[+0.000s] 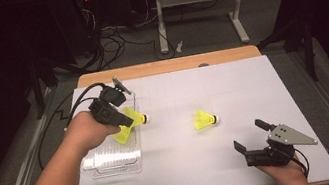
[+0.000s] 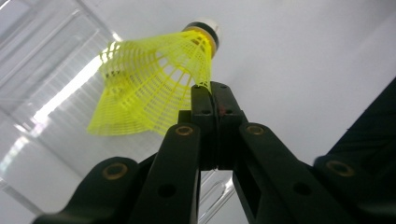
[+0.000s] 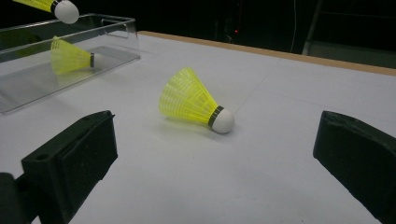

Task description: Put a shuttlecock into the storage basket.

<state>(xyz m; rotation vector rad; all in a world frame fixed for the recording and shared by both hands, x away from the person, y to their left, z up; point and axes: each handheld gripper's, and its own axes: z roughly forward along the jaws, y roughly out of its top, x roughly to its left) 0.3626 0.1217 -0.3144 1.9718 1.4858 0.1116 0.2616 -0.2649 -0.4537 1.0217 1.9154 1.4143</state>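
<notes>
Wide open stretch of white table sheet (image 1: 232, 86) across the middle and far right, nothing standing on it. One obstacle sits mid-table: a yellow shuttlecock (image 1: 205, 119) lying on its side, with bare sheet all round it and a free lane from the right gripper (image 1: 251, 139), whose jaws stand wide at the near right. Over on the left, the clear plastic tray (image 1: 113, 159) takes up the near-left ground, its low walls the only raised edge there. Above its right wall the left gripper (image 1: 129, 119), clamped on a second shuttlecock (image 1: 127, 123), fills the airspace. Between tray and lying shuttlecock, a clear corridor runs near to far.
</notes>
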